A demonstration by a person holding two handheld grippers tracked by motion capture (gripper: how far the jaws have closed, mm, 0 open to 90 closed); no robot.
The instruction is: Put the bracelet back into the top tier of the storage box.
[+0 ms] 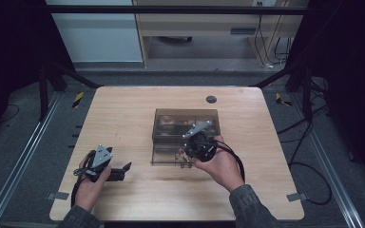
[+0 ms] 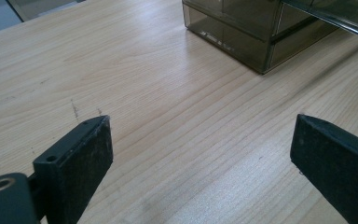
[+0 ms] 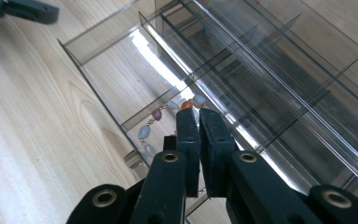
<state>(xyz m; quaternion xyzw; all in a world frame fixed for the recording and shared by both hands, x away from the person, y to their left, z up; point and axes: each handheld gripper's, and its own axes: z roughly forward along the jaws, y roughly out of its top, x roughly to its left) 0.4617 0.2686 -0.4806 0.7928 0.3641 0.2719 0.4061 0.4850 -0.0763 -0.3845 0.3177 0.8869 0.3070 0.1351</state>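
Black jaws on the right gripper (image 3: 198,114) are pinched nearly together on a string of beads (image 3: 161,123) lying in the pulled-out drawer (image 3: 116,86) at the front of the smoky plastic organizer box (image 1: 186,124). Well left of that box, the left gripper (image 2: 200,154) hangs wide open over the bare wooden table (image 2: 168,116), holding nothing.
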